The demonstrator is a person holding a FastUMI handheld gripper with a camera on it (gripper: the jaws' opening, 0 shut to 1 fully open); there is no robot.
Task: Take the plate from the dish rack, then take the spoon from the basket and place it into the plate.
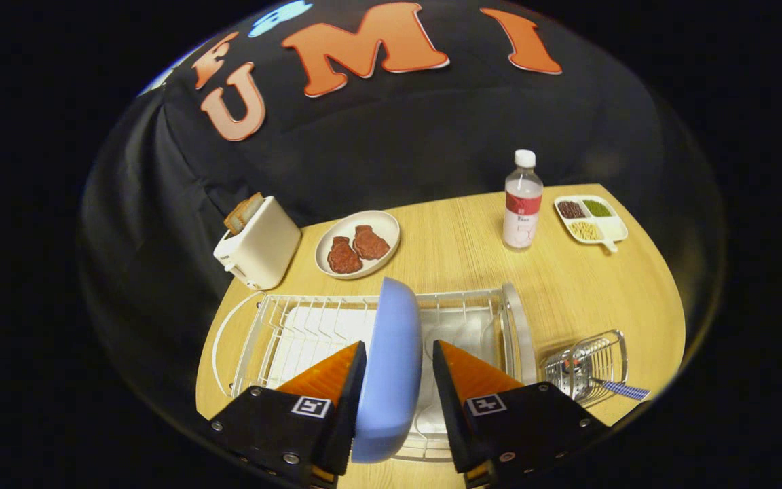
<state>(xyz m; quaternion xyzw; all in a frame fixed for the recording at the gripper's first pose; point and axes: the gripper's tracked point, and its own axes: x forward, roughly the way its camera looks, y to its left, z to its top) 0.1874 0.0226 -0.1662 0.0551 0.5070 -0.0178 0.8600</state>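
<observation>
Surfaces around your dish rack

Your rack [282,326] is white-coated wire; standing in it, a smooth matt blue plate [391,367]. Beneath lies a pale wood-grain table [466,244], and beside the rack a shiny metal basket [584,367].

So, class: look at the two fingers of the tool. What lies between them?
In the gripper view, the blue plate stands on edge in the dish rack, right between the tool fingers. The left finger touches it; a small gap remains at the right.
</observation>
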